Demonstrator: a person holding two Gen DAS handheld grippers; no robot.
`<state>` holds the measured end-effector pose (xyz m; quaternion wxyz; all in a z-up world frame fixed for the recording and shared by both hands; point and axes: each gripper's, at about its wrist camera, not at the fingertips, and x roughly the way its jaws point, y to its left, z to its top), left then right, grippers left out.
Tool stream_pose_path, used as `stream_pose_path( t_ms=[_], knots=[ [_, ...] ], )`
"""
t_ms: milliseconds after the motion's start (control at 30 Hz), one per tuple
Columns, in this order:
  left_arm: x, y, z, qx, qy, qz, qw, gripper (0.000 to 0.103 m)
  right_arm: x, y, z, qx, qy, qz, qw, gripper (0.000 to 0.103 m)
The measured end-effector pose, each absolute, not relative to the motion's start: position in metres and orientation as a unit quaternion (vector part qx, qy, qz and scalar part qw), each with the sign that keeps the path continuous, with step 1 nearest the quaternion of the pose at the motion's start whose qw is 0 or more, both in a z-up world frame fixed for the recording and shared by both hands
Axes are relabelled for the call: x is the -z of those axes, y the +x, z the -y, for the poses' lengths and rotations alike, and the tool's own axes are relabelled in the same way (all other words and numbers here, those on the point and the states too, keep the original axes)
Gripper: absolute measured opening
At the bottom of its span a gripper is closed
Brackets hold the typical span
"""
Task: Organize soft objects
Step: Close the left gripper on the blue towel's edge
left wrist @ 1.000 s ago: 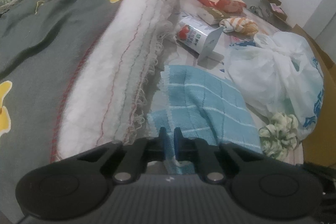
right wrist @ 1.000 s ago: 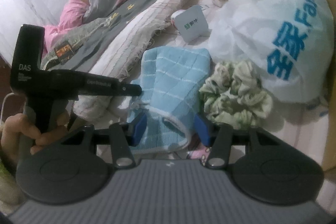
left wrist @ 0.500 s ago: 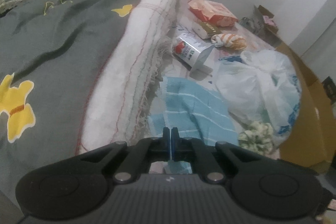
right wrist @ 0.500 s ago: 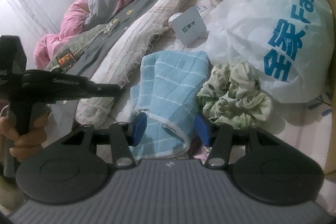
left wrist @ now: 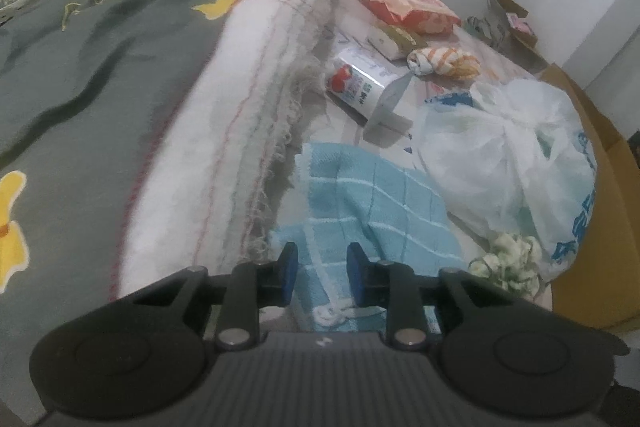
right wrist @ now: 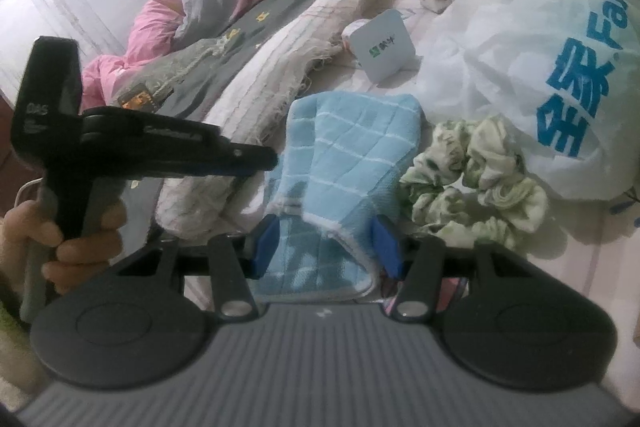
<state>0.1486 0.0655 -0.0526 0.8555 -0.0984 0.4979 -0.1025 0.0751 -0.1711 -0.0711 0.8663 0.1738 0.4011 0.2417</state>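
One blue towel — one scrunchie — one plastic bag.

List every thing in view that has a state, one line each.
left gripper: open, over the towel's near edge
right gripper: open, fingers either side of a towel corner
blue towel: lying rumpled, partly folded, not gripped
white plastic bag: tied shut, full
green scrunchie: loose beside the bag
milk carton: on its side
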Motion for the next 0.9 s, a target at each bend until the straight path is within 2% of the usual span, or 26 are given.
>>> stream_pose_path(
  t_ms=[200, 300, 367, 467, 900],
  knots=[
    [0.066, 0.155, -0.056, 0.101, -0.094, -0.516, 0.846, 0.026, 0.077, 0.079, 0.175, -0.245, 0.186, -0.405, 0.861, 0.052],
    [0.068, 0.156, -0.052, 0.095, -0.083, -0.514, 0.848, 0.019, 0.080, 0.080, 0.175, -0.247, 0.191, -0.408, 0.858, 0.052],
    [0.069, 0.158, -0.053, 0.089, -0.082, -0.514, 0.849, 0.010, 0.082, 0.080, 0.175, -0.248, 0.194, -0.409, 0.857, 0.052],
    [0.069, 0.159, -0.055, 0.086, -0.090, -0.512, 0.850, 0.006, 0.083, 0.080, 0.176, -0.248, 0.197, -0.409, 0.856, 0.052],
    [0.025, 0.133, -0.081, 0.166, -0.188, -0.506, 0.825, 0.004, 0.080, 0.072, 0.188, -0.236, 0.211, -0.406, 0.858, 0.052]
  ],
)
